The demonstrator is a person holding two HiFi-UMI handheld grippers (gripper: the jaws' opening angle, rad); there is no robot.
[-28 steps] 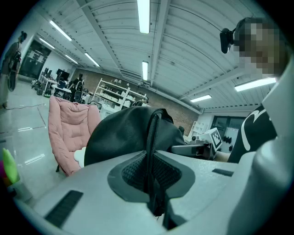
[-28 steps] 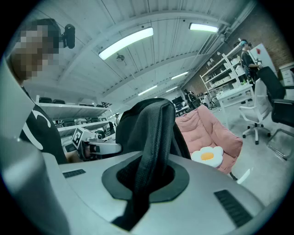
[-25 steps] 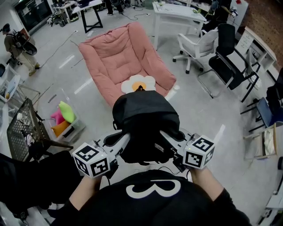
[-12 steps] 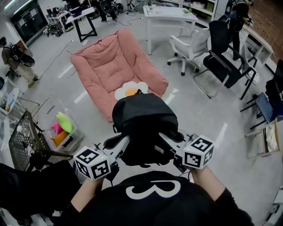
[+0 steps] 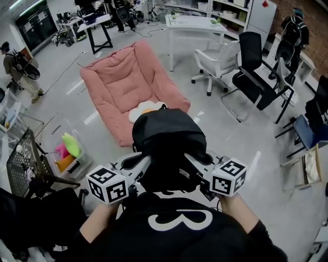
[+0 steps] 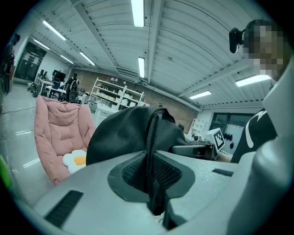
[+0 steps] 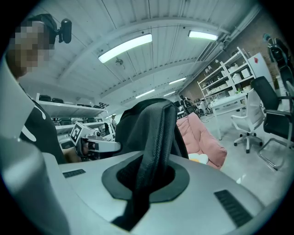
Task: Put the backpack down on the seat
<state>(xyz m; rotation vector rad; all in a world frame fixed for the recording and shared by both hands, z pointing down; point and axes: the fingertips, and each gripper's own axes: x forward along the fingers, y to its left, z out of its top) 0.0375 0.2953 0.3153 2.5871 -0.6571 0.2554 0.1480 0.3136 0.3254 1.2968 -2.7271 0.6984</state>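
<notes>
One backpack [image 5: 166,135] — clamped by two: left claw [image 5: 147,160], right claw [image 5: 188,156].

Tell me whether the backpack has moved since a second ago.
Yes. The backpack has come forward, toward the pink seat: its top now covers part of the flower cushion, which showed whole beyond it a second ago.

Bright, even indoor light from ceiling strip lamps [image 6: 138,13], blown out to white in both gripper views. Glossy floor [image 5: 225,138] carries streaky glare in head view. Shadows soft and faint. Black backpack [image 5: 166,135] reads as dark mass with little detail. All 3 views fisheye: straight lines bow and gripper views have dark vignetted corners. Close foreground slightly soft there, background fairly sharp.
</notes>
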